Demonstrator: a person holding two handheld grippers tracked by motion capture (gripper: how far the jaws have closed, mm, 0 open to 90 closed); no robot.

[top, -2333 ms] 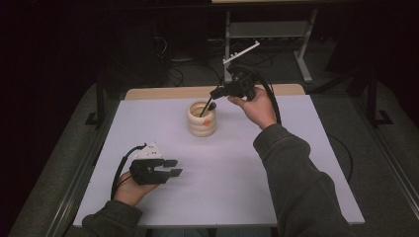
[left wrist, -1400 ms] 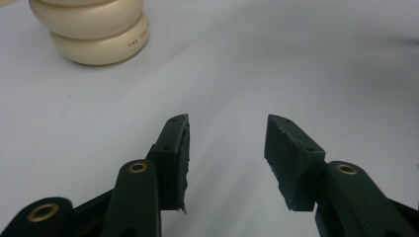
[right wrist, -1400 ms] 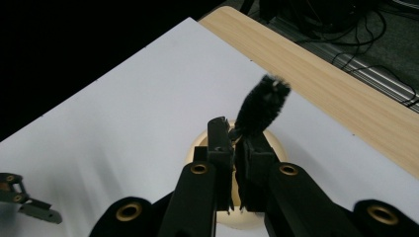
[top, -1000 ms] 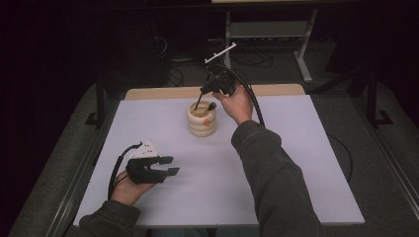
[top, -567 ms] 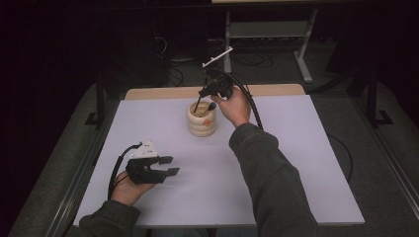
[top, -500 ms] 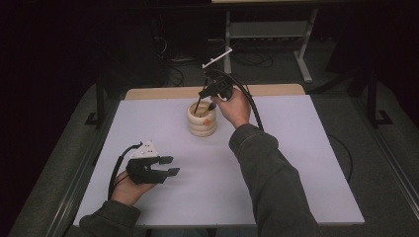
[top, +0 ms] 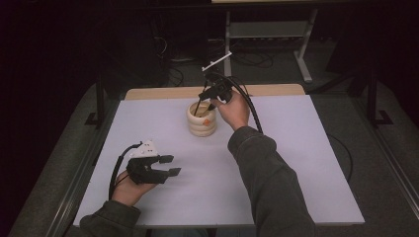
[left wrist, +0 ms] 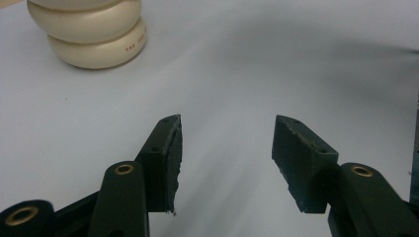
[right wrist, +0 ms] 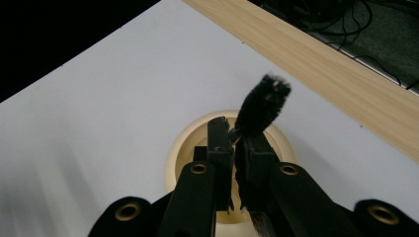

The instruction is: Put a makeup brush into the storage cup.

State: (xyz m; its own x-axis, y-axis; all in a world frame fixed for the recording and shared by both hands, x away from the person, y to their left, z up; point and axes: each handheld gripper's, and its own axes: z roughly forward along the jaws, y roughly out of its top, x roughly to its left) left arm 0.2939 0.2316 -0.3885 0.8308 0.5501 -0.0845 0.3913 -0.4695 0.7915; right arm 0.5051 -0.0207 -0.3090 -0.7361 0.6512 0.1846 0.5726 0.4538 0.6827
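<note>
High view: your right gripper hangs over the cream holder near the far middle of the white bench, w/ a thin dark stick slanting down from it into the holder's mouth. Right gripper view shows that stick is a brush: black, fuzzy bristle head poking up past the jaw tips, slim handle running back between the jaws, which are pressed together pinching it just below the bristles. Brush sits directly above the holder's round opening, lower end not clear.

Holder looks like stacked rounded rings, glossy cream, small printed lettering on the bottom ring in left gripper view, orange mark on its side.

Your left gripper rests at the bench's near-left, well apart from the holder. Its jaws have just been opening; they're spread, nothing between them but bare bench.
</note>
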